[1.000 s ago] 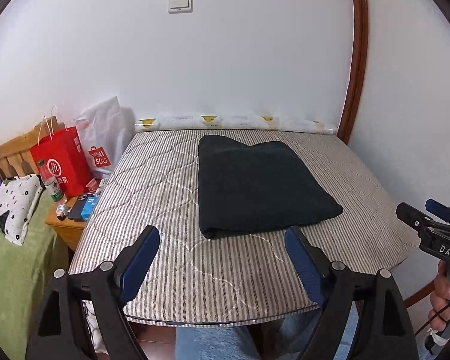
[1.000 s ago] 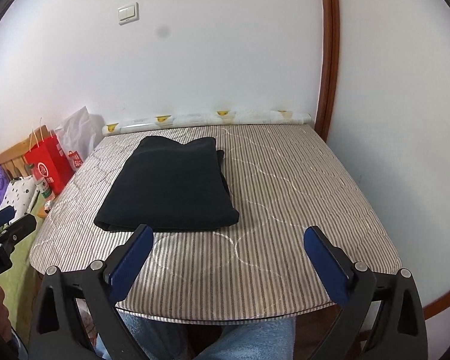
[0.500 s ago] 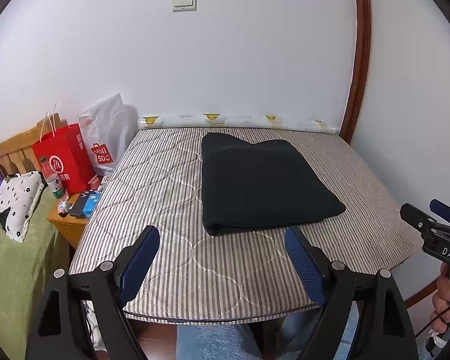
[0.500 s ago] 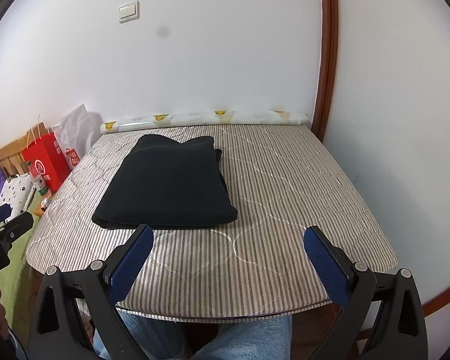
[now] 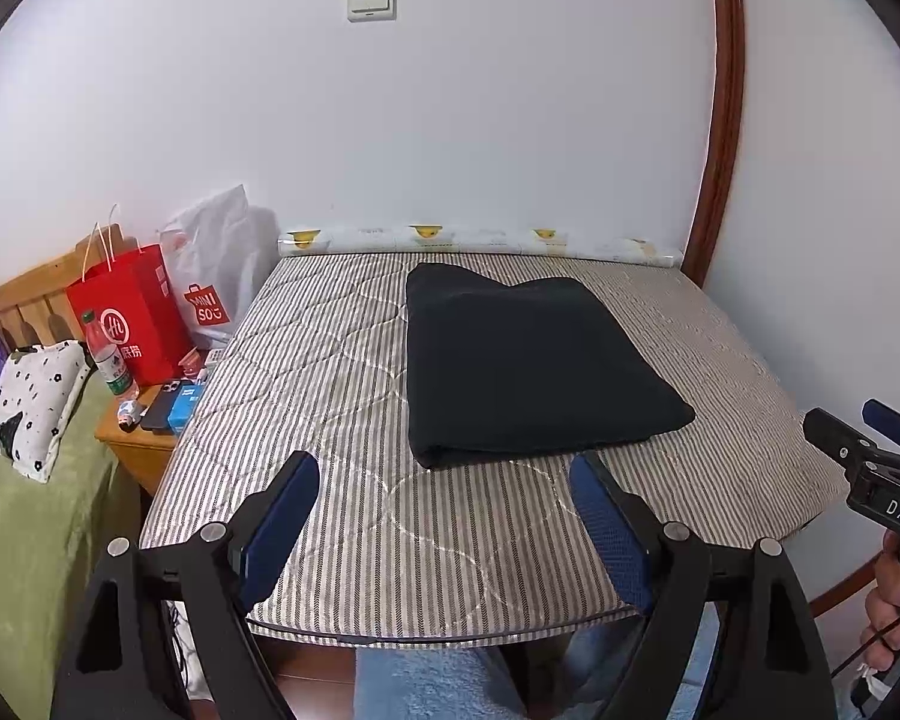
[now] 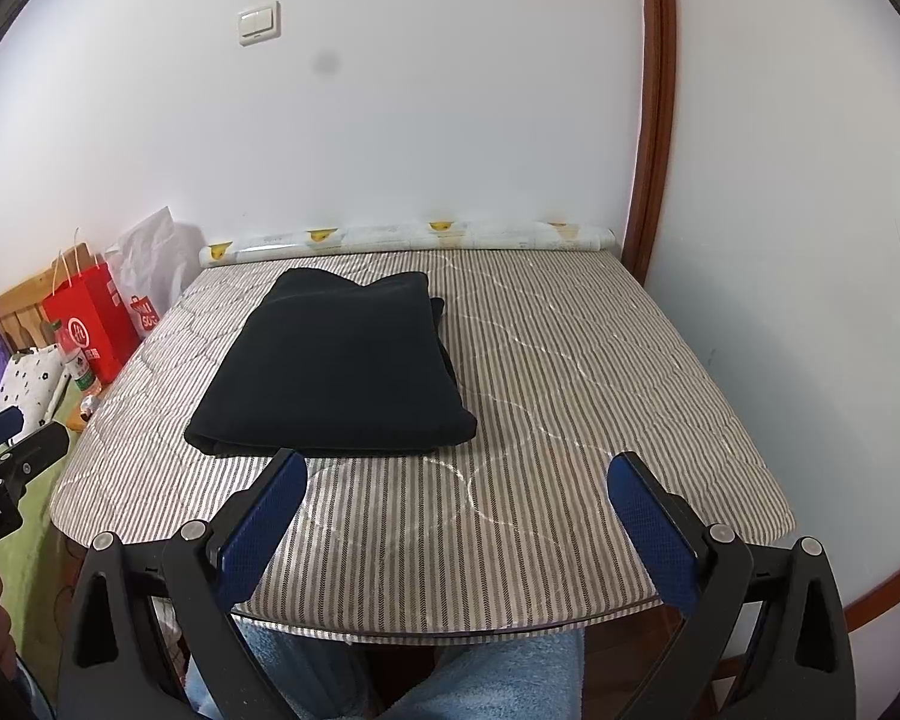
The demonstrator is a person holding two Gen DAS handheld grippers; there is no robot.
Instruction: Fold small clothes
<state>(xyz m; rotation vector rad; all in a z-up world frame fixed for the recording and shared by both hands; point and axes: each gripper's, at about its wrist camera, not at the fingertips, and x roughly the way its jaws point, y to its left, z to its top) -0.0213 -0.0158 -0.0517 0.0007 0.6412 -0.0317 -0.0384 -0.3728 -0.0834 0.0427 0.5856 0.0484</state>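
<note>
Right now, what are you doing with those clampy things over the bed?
A person holds a gripper in each hand above the near edge of a striped mattress. The left gripper and right gripper both have their jaws wide open and hold nothing. A dark garment lies folded into a neat rectangle on the mattress, untouched.

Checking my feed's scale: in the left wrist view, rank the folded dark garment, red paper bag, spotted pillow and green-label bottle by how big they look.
Largest to smallest:
1. Folded dark garment
2. Red paper bag
3. Spotted pillow, close to the bag, and fisheye edge distortion makes that pair unsure
4. Green-label bottle
</note>
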